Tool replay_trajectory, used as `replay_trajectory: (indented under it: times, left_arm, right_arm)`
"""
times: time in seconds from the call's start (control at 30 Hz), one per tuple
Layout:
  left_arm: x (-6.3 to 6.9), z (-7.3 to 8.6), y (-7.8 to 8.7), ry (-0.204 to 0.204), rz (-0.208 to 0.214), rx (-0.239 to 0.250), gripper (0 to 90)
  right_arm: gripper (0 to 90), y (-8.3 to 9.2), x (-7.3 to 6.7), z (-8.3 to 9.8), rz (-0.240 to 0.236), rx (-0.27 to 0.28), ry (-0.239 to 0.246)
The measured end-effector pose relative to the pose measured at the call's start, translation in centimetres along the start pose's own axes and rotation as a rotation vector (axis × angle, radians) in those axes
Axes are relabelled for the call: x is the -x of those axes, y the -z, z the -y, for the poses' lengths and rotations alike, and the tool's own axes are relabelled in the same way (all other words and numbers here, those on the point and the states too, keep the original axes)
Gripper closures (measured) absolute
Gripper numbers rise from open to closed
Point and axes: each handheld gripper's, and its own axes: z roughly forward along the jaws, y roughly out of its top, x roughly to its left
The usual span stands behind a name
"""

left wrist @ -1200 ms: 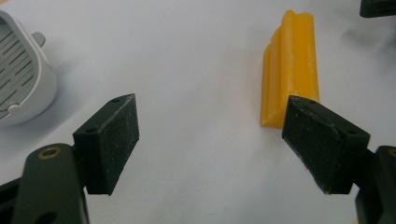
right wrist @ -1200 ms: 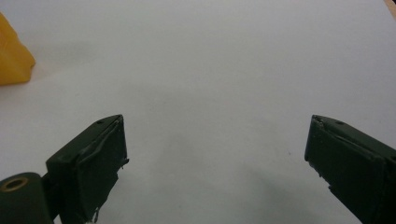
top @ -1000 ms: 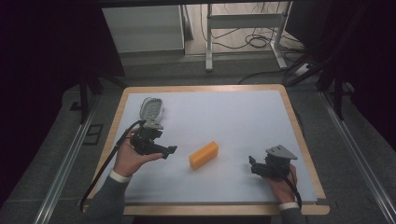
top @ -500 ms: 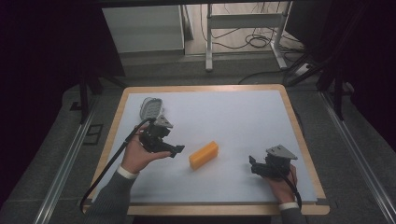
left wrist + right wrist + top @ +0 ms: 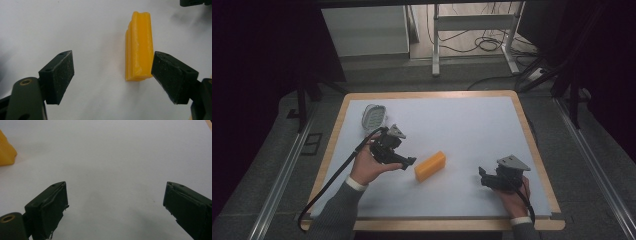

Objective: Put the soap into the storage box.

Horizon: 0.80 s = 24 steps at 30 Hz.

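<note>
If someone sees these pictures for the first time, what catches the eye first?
The bright orange block stands out, lying alone near the middle of the pale table. The left tool, held open, points at it from close by, while the right tool, also open, rests at the near right.

Lots of open white table, two small things in the way

The long yellow-orange block [image 5: 430, 166] lies mid-table; the oval grey mesh dish [image 5: 373, 117] sits at its 10 o'clock. From 12 to 3 o'clock the wood-edged white table [image 5: 462, 125] is bare.
</note>
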Motion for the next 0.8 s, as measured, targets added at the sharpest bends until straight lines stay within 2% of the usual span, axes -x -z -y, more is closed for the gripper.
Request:
replay_trajectory:
  times: [0.27,0.37,0.53,0.8]
  left_arm:
    - [1.0,-1.0,-0.9,-0.02,0.013,-0.006,19.4]
    - [1.3,-1.1,-1.2,-0.033,-0.001,-0.019,19.4]
    - [2.0,-1.6,-1.7,-0.058,0.014,-0.031,19.4]
    - [2.4,-1.8,-3.2,-0.047,0.05,-0.046,20.8]
  right_arm:
    - [5.8,0.0,0.0,0.0,-0.002,-0.002,-0.003]
    - [5.8,0.0,0.0,0.0,-0.003,-0.004,-0.004]
    - [5.8,0.0,0.0,0.0,-0.001,-0.005,-0.004]
    - [5.8,-0.1,0.0,0.0,-0.002,-0.008,-0.005]
